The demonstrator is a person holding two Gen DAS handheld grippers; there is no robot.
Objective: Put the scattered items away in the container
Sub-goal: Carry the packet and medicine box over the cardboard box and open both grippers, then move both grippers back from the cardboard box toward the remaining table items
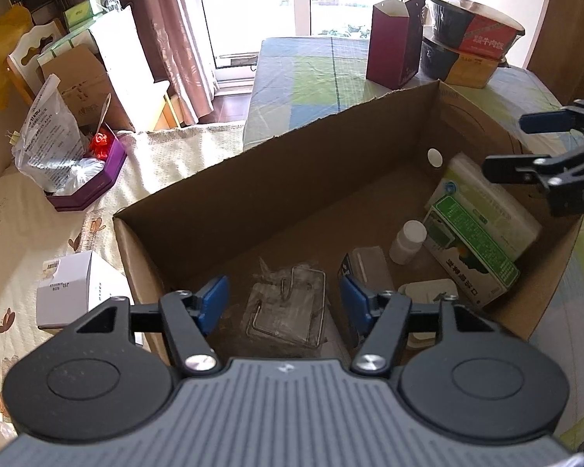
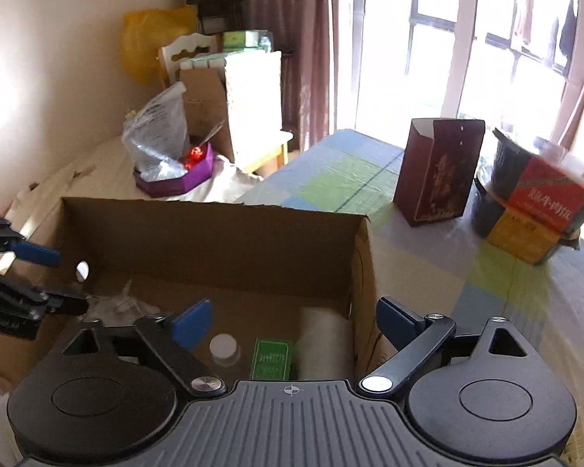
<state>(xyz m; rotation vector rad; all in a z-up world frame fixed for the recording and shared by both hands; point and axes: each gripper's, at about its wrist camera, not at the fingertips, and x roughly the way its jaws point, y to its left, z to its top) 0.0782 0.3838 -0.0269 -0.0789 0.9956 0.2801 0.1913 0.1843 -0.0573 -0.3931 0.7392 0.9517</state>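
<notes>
Sunlit windows and brown curtains back a table covered in a pastel checked cloth, and on it stands your open brown cardboard box.

Your left gripper hangs above the box's near-left corner with its blue pads spread wide and nothing between them. Directly below it, on the box floor, lies a clear plastic packet with bent metal hooks.

Toward the box's right end you have a small white round-capped bottle standing upright, a green-and-white printed carton leaning just beside it, and a pale flat box behind that against the right wall.

Your right gripper hovers over the box's right end, also spread apart and empty; its fingers reach in from the right edge of the left wrist view.

Outside the box, a small white carton lies on the cream bedspread just beside its left wall. At the table's far edge, a dark red paper carton stands upright, well apart from the box.
</notes>
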